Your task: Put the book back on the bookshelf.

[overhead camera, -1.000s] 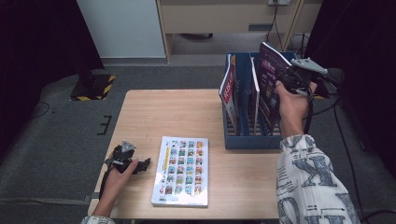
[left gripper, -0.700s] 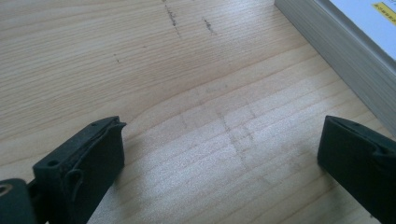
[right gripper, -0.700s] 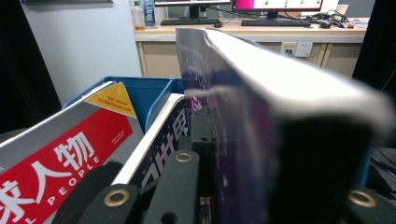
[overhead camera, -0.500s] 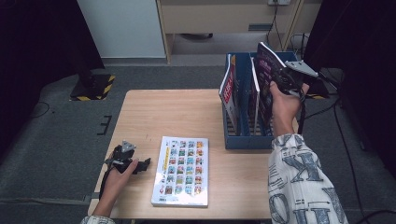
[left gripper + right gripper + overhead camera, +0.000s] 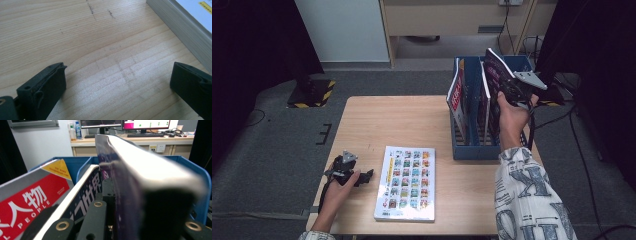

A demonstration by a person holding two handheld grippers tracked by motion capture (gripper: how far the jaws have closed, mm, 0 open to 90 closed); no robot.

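Three views, one per line.
High view: right gripper [image 5: 512, 95] clamped a purple glossy magazine [image 5: 496, 75] above the blue plastic file rack [image 5: 467, 145]; left gripper [image 5: 354, 176] lay idle, well left of the rack.
Left gripper view: jaws spread wide, nothing between.
Right gripper view: magazine [image 5: 150, 185] looked thin, floppy, slick; hold it near the spine.

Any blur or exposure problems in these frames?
High view: dark, underexposed edges, table evenly lit. Right gripper view: the purple magazine in the right tool is too close and out of focus. Left gripper view: sharp wood grain, soft shadows below the left tool.
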